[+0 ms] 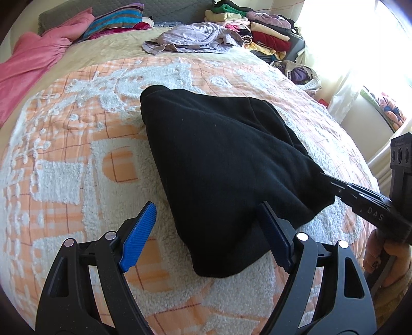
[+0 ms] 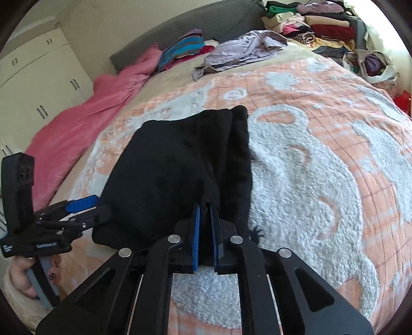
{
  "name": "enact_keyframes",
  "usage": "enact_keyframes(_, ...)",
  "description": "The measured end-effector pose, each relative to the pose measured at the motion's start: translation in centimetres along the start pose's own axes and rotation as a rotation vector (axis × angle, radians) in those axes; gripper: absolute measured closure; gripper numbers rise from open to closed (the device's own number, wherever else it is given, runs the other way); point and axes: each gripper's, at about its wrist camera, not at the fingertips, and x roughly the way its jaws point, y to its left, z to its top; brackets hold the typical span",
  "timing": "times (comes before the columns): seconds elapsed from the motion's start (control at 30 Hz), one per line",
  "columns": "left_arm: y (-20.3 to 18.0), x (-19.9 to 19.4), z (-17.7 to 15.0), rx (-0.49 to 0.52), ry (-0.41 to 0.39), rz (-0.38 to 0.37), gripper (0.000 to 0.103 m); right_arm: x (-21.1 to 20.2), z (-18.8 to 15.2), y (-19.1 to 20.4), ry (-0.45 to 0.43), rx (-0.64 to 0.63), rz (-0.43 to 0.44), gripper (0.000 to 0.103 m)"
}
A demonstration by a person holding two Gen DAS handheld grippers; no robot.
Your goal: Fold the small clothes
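A black fleece garment [image 1: 221,159] lies folded on the orange-and-white bedspread [image 1: 77,144]. My left gripper [image 1: 207,206] hangs open over the garment's near end; its blue fingers [image 1: 139,237] straddle the cloth without pressing on it. My right gripper [image 2: 205,206] is shut on the garment's [image 2: 167,167] near right corner, with black cloth pinched between its blue pads [image 2: 197,232]. The left wrist view shows the right gripper [image 1: 334,185] reaching in from the right, its tips buried in the cloth. In the right wrist view the left gripper [image 2: 95,206] sits at the garment's left edge.
A crumpled lilac garment [image 1: 193,38] lies at the far end of the bed. Stacks of folded clothes [image 1: 260,28] stand at the back right, a pink blanket [image 1: 38,59] and a striped pillow [image 1: 116,23] at the back left. White wardrobe doors [image 2: 38,77] stand to the left.
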Motion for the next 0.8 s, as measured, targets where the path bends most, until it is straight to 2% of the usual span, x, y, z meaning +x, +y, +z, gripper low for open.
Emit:
enact_keyframes(0.03, 0.0, -0.1, -0.2, -0.001, 0.000, -0.001, 0.030, -0.1, -0.1, -0.1, -0.005, 0.006, -0.011, 0.081)
enact_keyframes(0.1, 0.1, -0.4, -0.4, -0.005, -0.004, -0.006, 0.030, -0.7, -0.4, -0.1, -0.022, 0.007, -0.030, 0.077)
enact_keyframes(0.13, 0.1, -0.6, -0.6, -0.007, -0.009, -0.008, 0.030, -1.0, -0.6, -0.1, -0.033, 0.004, -0.034, 0.069)
enact_keyframes(0.17, 0.1, -0.8, -0.7, -0.007, -0.012, -0.009, 0.030, -1.3, -0.6, -0.1, -0.043, -0.002, -0.049, 0.054)
enact_keyframes(0.2, 0.1, -1.0, -0.8, -0.009, -0.015, -0.011, 0.028, -1.8, -0.8, 0.2, -0.060, -0.017, -0.074, 0.049)
enact_keyframes(0.23, 0.1, -1.2, -0.9, -0.010, -0.017, -0.012, 0.021, -2.4, -1.0, 0.5, -0.081, -0.031, -0.083, 0.047)
enact_keyframes(0.3, 0.1, -1.7, -1.0, -0.008, -0.029, -0.010, 0.020, -3.2, -1.2, 0.9, -0.110, -0.047, -0.092, 0.036)
enact_keyframes(0.33, 0.1, -2.0, -1.1, -0.007, -0.035, -0.011, 0.019, -3.7, -1.3, 1.1, -0.128, -0.053, -0.104, 0.027)
enact_keyframes(0.4, 0.2, -2.6, -1.3, -0.010, -0.046, -0.012, 0.015, -4.8, -1.7, 1.6, -0.171, -0.070, -0.123, 0.021)
enact_keyframes(0.43, 0.2, -2.9, -1.4, -0.010, -0.052, -0.013, 0.011, -5.2, -1.8, 1.8, -0.186, -0.077, -0.136, 0.011)
enact_keyframes(0.47, 0.2, -3.2, -1.5, -0.010, -0.059, -0.016, 0.010, -5.8, -2.1, 2.2, -0.212, -0.084, -0.168, 0.007)
enact_keyframes(0.6, 0.3, -4.4, -2.1, -0.017, -0.085, -0.017, 0.010, -7.4, -2.9, 3.1, -0.269, -0.108, -0.206, 0.005)
enact_keyframes(0.8, 0.6, -6.3, -3.4, -0.031, -0.134, -0.028, 0.010, -8.2, -4.5, 4.7, -0.294, -0.161, -0.246, 0.005)
